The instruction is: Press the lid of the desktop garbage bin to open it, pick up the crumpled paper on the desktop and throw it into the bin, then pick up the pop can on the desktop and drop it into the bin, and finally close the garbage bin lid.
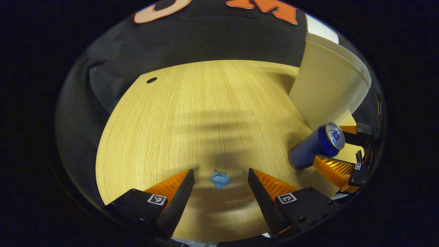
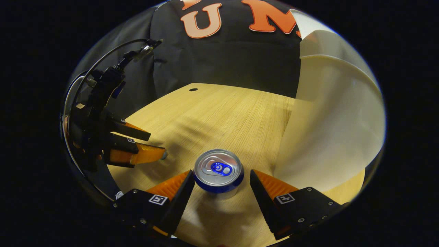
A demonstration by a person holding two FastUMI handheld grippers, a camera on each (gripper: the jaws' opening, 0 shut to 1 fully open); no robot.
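Observation:
A small crumpled blue paper (image 1: 220, 179) lies on the wooden table (image 1: 192, 113). My left gripper (image 1: 220, 171) is open and hovers over it, one finger on each side, neither touching. A blue pop can (image 1: 315, 145) with a silver top stands upright near the cream bin (image 1: 325, 85). My right gripper (image 2: 221, 172) is open around the pop can (image 2: 218, 169), with a gap on both sides. In the left gripper view the right gripper (image 1: 337, 147) brackets the can. In the right gripper view the left gripper (image 2: 157, 145) hangs at the left.
The tall cream bin (image 2: 329, 130) stands close beside the can, at the right of both views. A paler panel (image 2: 310, 32) rises above its rim. A small dark hole (image 1: 151, 80) marks the table's far corner. Bare wood (image 2: 223, 113) stretches toward the black wall.

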